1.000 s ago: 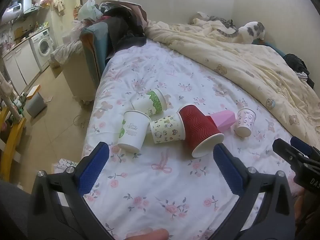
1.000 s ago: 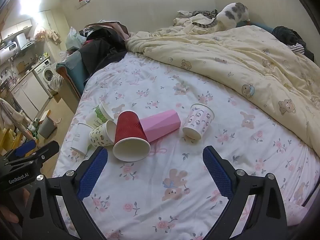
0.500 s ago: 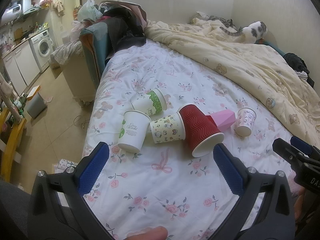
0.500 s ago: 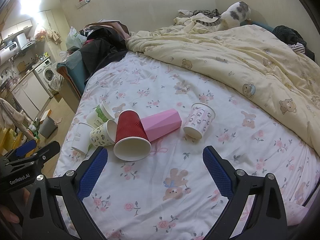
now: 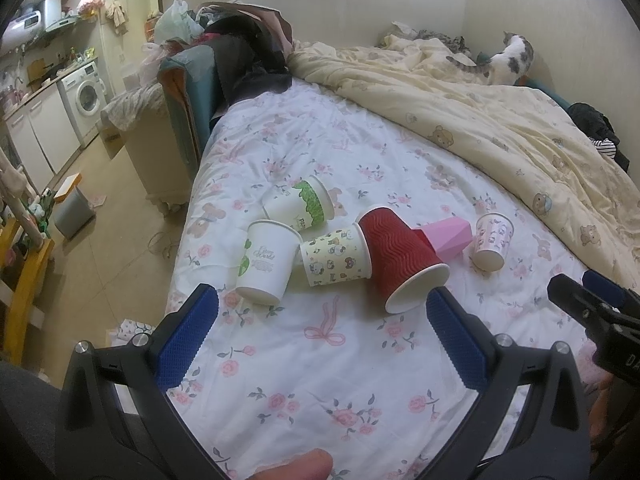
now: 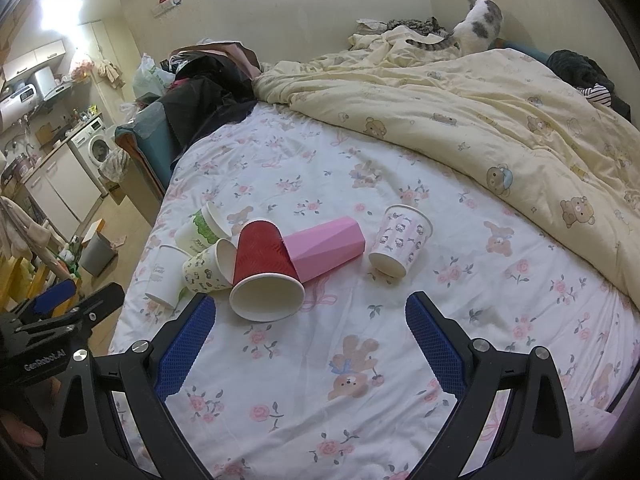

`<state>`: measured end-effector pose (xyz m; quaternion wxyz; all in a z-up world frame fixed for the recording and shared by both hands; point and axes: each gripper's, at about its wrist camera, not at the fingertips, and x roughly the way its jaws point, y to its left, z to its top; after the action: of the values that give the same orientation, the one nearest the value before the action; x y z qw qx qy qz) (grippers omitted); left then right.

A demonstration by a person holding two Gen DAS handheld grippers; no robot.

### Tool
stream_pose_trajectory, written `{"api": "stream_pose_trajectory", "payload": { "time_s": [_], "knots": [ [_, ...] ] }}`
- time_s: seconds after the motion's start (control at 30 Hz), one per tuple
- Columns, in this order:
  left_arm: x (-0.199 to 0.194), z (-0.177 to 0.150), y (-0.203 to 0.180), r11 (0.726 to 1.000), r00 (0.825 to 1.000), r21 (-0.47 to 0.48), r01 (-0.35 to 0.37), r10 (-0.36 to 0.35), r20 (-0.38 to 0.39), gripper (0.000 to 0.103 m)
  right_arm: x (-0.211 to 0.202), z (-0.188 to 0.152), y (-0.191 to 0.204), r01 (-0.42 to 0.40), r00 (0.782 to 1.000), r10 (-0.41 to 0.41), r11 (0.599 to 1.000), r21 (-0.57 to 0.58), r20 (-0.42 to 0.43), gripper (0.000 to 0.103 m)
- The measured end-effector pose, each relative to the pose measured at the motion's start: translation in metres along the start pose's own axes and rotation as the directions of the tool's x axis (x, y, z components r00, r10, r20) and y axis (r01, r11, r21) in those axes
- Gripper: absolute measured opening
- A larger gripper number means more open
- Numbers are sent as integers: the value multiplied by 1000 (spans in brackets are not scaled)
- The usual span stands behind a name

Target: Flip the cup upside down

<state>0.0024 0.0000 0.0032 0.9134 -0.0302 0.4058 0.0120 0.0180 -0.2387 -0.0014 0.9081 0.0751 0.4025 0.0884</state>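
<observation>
Several paper cups lie on a floral bed sheet. A red ribbed cup lies on its side, mouth toward me. A pink faceted cup lies behind it. A small pink patterned cup rests tilted to the right. A cartoon-print cup, a white cup with green print and a green-banded cup lie to the left. My left gripper is open and empty, short of the cups. My right gripper is open and empty, just short of the red cup.
A cream bear-print duvet covers the bed's right and far side, with a cat at the head. Dark clothes pile at the far left corner. The bed's left edge drops to the floor with a grey bin.
Both grippers have stayed nearly still and open. The cat at the head of the bed has shifted a little. The cups have not moved.
</observation>
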Motion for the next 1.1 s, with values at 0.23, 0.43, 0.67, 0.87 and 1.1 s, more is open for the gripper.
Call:
{"api": "stream_pose_trajectory", "payload": {
  "time_s": [0.23, 0.43, 0.67, 0.87, 1.1],
  "knots": [
    [-4, 2, 3, 1000, 1000, -2, 1, -1, 7, 103, 1, -5, 6, -3, 1000, 3, 1000, 2, -4, 98],
    [-2, -1, 0, 1000, 1000, 1, 7, -7, 5, 103, 1, -6, 10, -4, 1000, 4, 1000, 2, -6, 98],
    [-2, -1, 0, 1000, 1000, 3, 6, -6, 5, 103, 1, -5, 8, -3, 1000, 3, 1000, 1, -6, 98],
    [-2, -1, 0, 1000, 1000, 3, 6, -6, 6, 103, 2, -5, 8, -3, 1000, 3, 1000, 1, -7, 98],
    [-2, -2, 0, 1000, 1000, 2, 6, -6, 5, 103, 2, -4, 5, -3, 1000, 3, 1000, 0, -8, 98]
  ]
}}
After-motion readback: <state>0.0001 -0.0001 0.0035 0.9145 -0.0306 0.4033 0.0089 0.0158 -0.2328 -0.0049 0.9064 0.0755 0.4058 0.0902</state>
